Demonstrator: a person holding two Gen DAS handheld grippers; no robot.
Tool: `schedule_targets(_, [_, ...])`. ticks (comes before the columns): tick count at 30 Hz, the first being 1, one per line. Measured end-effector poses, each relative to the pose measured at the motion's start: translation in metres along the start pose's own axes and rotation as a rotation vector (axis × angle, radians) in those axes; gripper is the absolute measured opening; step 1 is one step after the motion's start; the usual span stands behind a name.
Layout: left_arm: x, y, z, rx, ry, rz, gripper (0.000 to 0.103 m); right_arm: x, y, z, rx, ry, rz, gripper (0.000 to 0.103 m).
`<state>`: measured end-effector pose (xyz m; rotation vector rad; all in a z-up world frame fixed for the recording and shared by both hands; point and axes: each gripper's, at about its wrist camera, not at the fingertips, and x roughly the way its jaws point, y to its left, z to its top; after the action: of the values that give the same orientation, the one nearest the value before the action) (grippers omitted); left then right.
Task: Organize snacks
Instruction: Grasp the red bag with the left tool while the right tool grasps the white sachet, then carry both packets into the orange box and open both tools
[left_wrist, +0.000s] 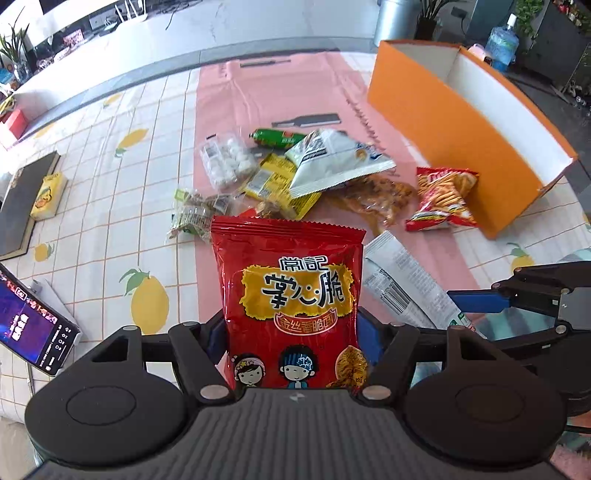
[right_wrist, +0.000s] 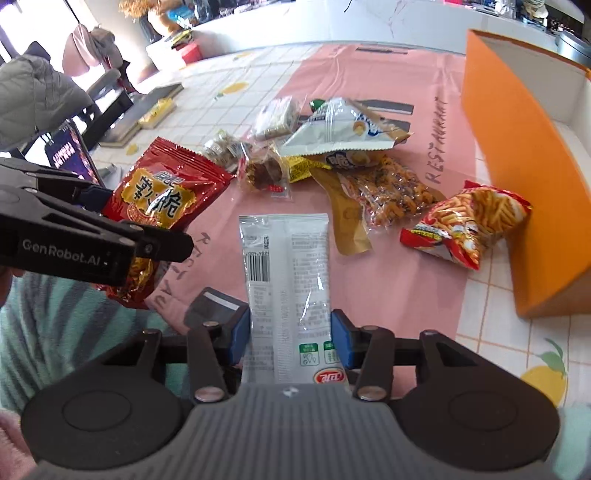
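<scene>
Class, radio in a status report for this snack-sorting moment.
Left gripper shut on red snack bag. Right gripper shut on white packet. Orange box open, path clear.

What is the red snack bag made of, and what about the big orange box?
The red snack bag looks like thin glossy plastic film: it glints, creases, and has a crimped top seam. The orange box looks like matte cardboard, probably paper-covered: flat stiff walls, sharp folded edges, white inside, no shine.
</scene>
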<state>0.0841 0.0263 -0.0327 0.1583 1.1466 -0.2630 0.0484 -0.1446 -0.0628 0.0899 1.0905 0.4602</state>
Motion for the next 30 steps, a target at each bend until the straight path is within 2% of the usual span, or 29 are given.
schedule_targets(9, [-0.036,-0.034,0.003,0.034,-0.079,-0.023,0.078,-0.071,-0.014,-0.012,0.047,-0.153,-0.046,0.044])
schedule_targets(13, [-0.049,-0.057,0.015,0.068,-0.119,-0.044,0.078,-0.101,-0.03,-0.01,0.062,-0.207,-0.075,0.044])
schedule_targets(17, [-0.059,-0.078,0.035,0.068,-0.149,-0.098,0.078,-0.127,-0.048,-0.001,0.055,-0.249,-0.131,0.044])
schedule_targets(24, [-0.05,-0.115,0.088,0.045,-0.129,-0.207,0.078,-0.157,-0.11,0.034,0.018,-0.231,-0.292,0.044])
schedule_targets(30, [-0.029,-0.157,0.141,0.055,-0.103,-0.303,0.078,-0.156,-0.169,0.069,-0.035,-0.164,-0.378,0.044])
